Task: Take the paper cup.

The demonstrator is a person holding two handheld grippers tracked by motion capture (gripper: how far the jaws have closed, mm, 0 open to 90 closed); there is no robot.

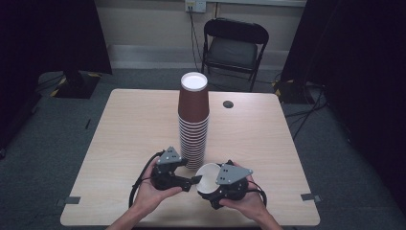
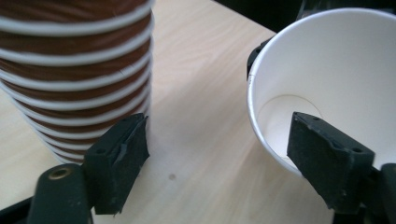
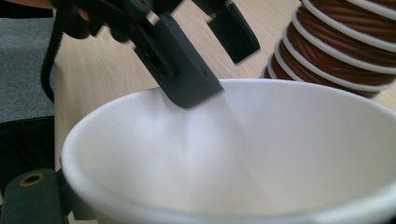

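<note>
Cup [image 1: 207,178] looks light and squashy, pinched in the right gripper [image 1: 218,184], so the wide-apart left gripper [image 1: 194,178] should pinch its rim softly.

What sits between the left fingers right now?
Bare table and the near rim of the single cup; one finger is inside it, the other beside the stack, per left gripper view.

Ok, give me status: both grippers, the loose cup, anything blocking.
Left gripper open, one jaw just inside the loose cup's rim. Right gripper shut on loose cup, tilted toward left. Tall cup stack stands close behind; table otherwise bare.
</note>
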